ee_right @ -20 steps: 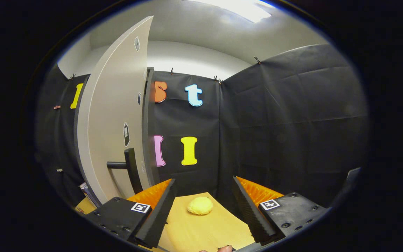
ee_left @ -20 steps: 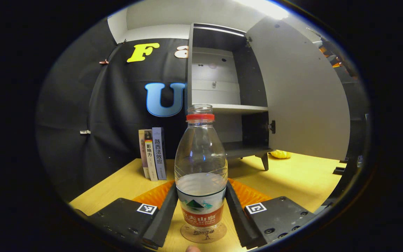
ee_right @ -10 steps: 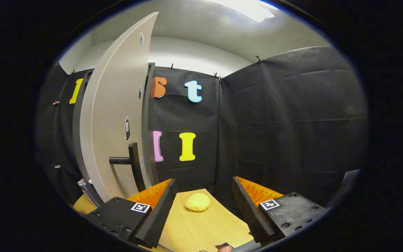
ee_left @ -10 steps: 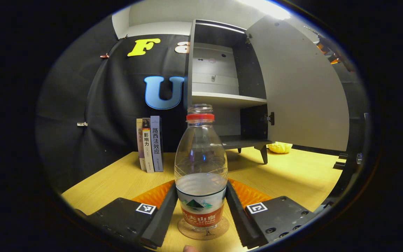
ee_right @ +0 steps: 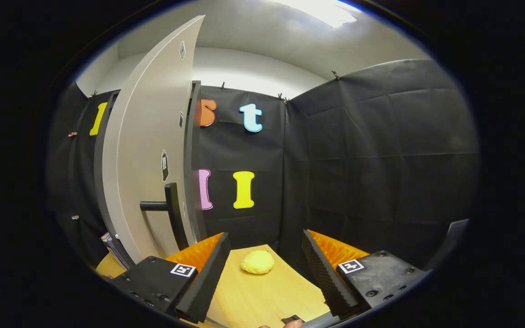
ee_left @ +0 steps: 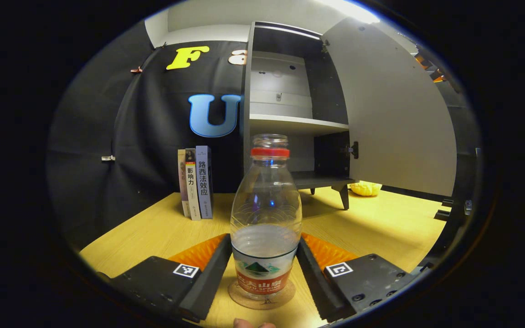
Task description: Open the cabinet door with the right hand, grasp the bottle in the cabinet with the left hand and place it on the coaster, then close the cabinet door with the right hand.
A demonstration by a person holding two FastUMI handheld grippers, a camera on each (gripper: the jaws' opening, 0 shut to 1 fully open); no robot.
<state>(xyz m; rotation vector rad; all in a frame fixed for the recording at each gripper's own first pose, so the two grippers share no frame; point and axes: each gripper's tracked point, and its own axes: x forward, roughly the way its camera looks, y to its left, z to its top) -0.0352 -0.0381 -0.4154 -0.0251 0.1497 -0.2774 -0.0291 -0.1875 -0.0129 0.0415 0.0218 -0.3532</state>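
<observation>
The left tool [ee_left: 265, 269] grips the water bottle [ee_left: 266, 218] by its lower body; the bottle stands upright on the cork coaster [ee_left: 261, 295] on the worktop [ee_left: 162, 232]. Release squarely: spread both fingers evenly, then withdraw straight back so neither pad tips the bottle. The right tool [ee_right: 267, 269] is open and empty, near the cabinet door [ee_right: 148, 150] handle [ee_right: 167, 209], placed for closing.

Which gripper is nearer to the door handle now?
Right. The right gripper is open in front of the handle, slightly to its right. The left gripper holds the bottle on the coaster.
</observation>
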